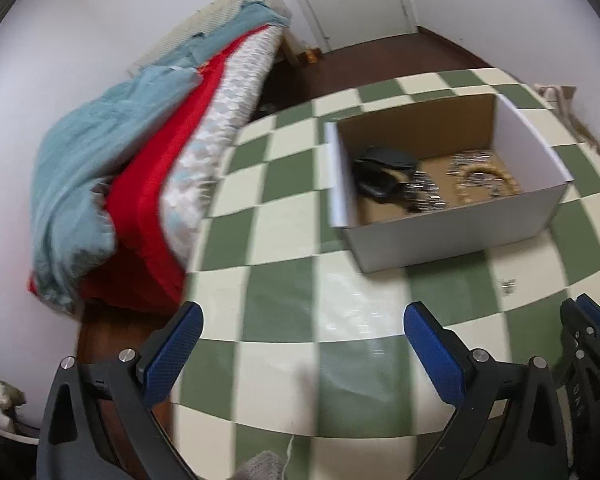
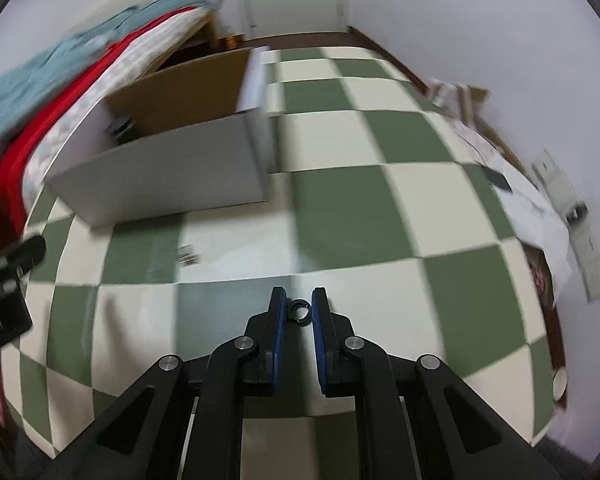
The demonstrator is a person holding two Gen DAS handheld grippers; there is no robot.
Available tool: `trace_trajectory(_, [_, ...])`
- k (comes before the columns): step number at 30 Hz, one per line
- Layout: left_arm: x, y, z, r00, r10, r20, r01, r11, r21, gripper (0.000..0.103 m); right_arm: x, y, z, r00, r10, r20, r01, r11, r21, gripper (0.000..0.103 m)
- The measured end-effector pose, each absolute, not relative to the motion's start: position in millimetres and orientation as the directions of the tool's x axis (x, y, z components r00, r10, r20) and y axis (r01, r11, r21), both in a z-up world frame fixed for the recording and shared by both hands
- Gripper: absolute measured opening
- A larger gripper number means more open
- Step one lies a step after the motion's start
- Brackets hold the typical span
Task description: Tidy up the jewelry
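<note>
- A table with a green-and-cream checked cloth [image 1: 284,184] is filling both views; a bed heaped with blue and red bedding [image 1: 112,184] is sitting beside it, with white walls and a door behind.
- The right gripper [image 2: 299,312] is pinching a small dark ring [image 2: 299,313] between its blue pads, the jaws standing narrow, with the ring's opening facing the camera.
- The left gripper [image 1: 302,344] is hanging wide open over the cloth with nothing between its fingers.
- An open cardboard box [image 1: 452,228], white outside and brown inside, is standing on the cloth. From the right gripper it lies ahead and to the left, well apart, its near wall [image 2: 168,168] turned toward the fingers.
- To judge by the task, the ring is heading for that box, so the coming move would be a carry forward and leftward, up over the near wall.
- Of the two, the left gripper looks nearer the box, but the right one has the ring.
- Inside the box, a dark, rounded item [image 1: 384,172] is lying at the left, silvery chain-like pieces [image 1: 424,196] are bunched in the middle, and a pale beaded loop [image 1: 484,184] is lying at the right; blur is hiding finer detail.
- A small silvery piece [image 1: 508,286] is lying loose on the cloth, in front of the box and between the two grippers; what it is cannot be told.
</note>
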State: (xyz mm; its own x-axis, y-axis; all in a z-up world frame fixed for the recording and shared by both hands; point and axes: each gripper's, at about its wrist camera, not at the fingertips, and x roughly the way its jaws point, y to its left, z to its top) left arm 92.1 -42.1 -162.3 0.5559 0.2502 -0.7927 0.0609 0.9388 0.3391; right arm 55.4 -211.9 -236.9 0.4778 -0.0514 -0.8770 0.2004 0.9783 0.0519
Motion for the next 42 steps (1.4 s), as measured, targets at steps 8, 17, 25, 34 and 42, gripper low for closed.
trace_trajectory(8, [100.2, -92.2, -184.3, 0.461, 0.034, -0.887, 0.178, 0.975, 0.13, 0.102, 49.7, -259.1, -233.5, 0.467, -0.091, -0.879, 0.292, 0.955, 0.056, 0.013])
trace_trajectory(17, [107.2, -128.6, -207.6, 0.395, -0.029, -0.918, 0.252, 0.965, 0.077, 0.047, 48.7, -273.9, -238.8, 0.457, -0.098, -0.884, 0.323, 0.944, 0.062, 0.014])
trace_trajectory(25, [106.0, -131.9, -209.6, 0.397, -0.06, -0.916, 0.272, 0.961, 0.055, 0.006, 49.0, -277.1, -238.9, 0.459, -0.101, -0.883, 0.336, 0.94, 0.067, 0.014])
trace_trajectory(34, [100.2, -127.8, -194.8, 0.439, -0.072, -0.895, 0.275, 0.96, 0.057, 0.003, 48.3, -273.5, -219.7, 0.497, -0.103, -0.861, 0.328, 0.941, 0.078, 0.014])
trace_trajectory(42, [87.9, -115.3, -161.3, 0.51, -0.097, -0.854, 0.275, 0.96, 0.055, 0.003, 47.4, -261.2, -188.0, 0.56, -0.076, -0.825, 0.292, 0.95, 0.11, 0.014])
